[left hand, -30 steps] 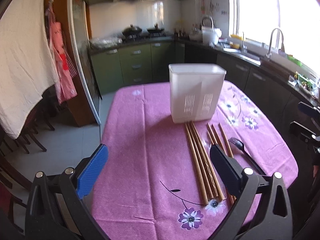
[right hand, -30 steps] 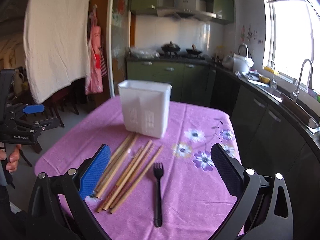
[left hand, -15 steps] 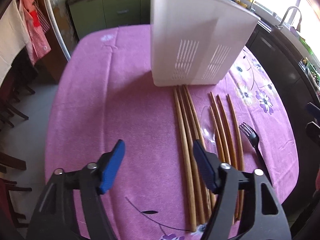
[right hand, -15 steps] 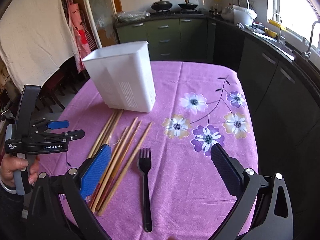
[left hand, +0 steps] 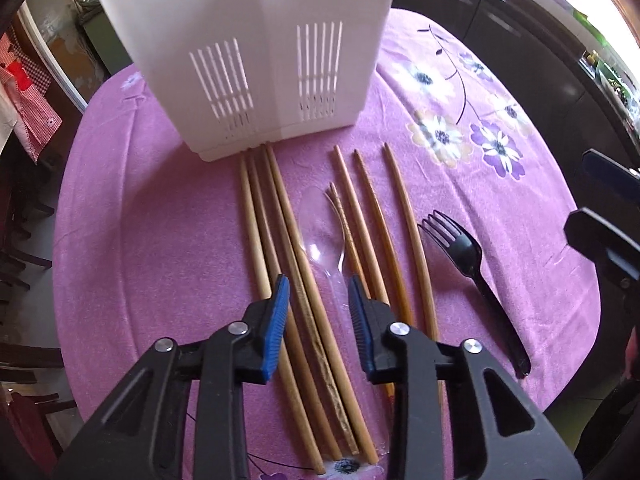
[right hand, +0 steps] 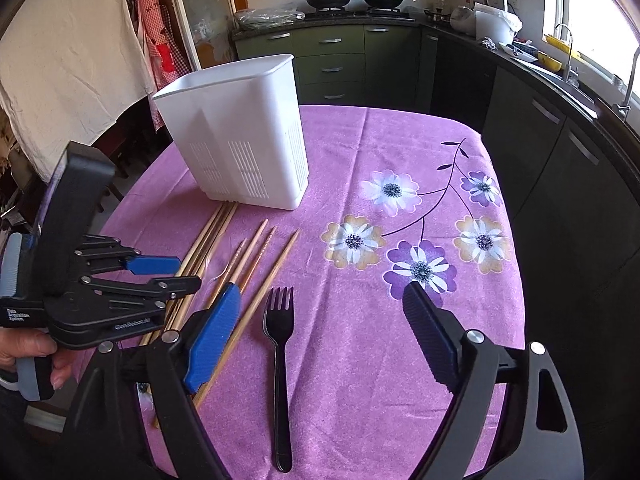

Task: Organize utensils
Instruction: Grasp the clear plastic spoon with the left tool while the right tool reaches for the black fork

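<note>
Left hand-held gripper point(left hand: 318, 312) has dropped over the chopsticks point(left hand: 304, 300), jaws closing

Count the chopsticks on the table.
7. Three lie together, tips against the white holder. One short one lies beside the clear spoon. Three more lie spread toward the fork. The tongs may hide others.
</note>
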Demonstrator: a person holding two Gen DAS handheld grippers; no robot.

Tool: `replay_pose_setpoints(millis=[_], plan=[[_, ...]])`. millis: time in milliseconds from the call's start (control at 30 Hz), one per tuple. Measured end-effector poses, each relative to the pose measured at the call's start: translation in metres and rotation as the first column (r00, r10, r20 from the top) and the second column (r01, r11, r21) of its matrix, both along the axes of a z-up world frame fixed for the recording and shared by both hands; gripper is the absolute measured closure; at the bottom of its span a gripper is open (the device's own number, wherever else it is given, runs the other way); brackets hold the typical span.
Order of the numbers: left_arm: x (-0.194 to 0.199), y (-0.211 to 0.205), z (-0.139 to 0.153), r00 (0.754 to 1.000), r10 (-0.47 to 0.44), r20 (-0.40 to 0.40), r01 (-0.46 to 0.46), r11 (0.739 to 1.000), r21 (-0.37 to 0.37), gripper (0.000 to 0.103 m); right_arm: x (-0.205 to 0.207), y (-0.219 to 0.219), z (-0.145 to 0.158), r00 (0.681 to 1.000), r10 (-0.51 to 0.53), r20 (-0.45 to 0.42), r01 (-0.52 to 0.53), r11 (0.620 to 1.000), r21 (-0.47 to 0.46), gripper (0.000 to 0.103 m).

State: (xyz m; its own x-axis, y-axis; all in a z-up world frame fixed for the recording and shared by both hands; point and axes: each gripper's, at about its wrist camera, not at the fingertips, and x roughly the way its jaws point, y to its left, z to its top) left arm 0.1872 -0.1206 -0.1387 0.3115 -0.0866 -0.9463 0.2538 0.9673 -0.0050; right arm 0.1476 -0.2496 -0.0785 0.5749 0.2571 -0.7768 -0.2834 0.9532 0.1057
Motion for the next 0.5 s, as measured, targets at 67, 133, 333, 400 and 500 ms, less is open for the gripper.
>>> replay_pose_setpoints(millis=[67, 133, 333, 400, 500], plan=[[0.000, -0.005, -0.003, 1.000, -0.009, -0.009, 0.009, 1.000, -0.005, 0.077, 0.000, -0.001, 0.000, 1.000, 0.002, -0.001, -0.002, 1.000, 0.006, 0.020], [0.001, -0.009, -0.004, 1.000, -0.016, -0.010, 0.016, 1.000, -0.004, 0.080, -0.001, -0.003, -0.001, 1.000, 0.003, -0.002, -0.003, 1.000, 0.007, 0.020], [0.007, -0.019, -0.010, 1.000, -0.024, -0.020, 0.025, 0.999, 0.031, 0.092, 0.000, -0.007, -0.005, 1.000, -0.001, -0.011, 0.001, 1.000, 0.017, 0.020], [0.009, -0.019, -0.010, 0.999, -0.023, -0.023, 0.023, 0.999, 0.033, 0.093, -0.001, -0.007, -0.007, 1.000, 0.001, -0.011, -0.001, 1.000, 0.016, 0.020], [0.010, -0.017, -0.011, 0.999, -0.025, -0.021, 0.026, 0.999, 0.035, 0.093, -0.003, -0.005, -0.007, 1.000, 0.005, -0.010, -0.005, 1.000, 0.002, 0.020]])
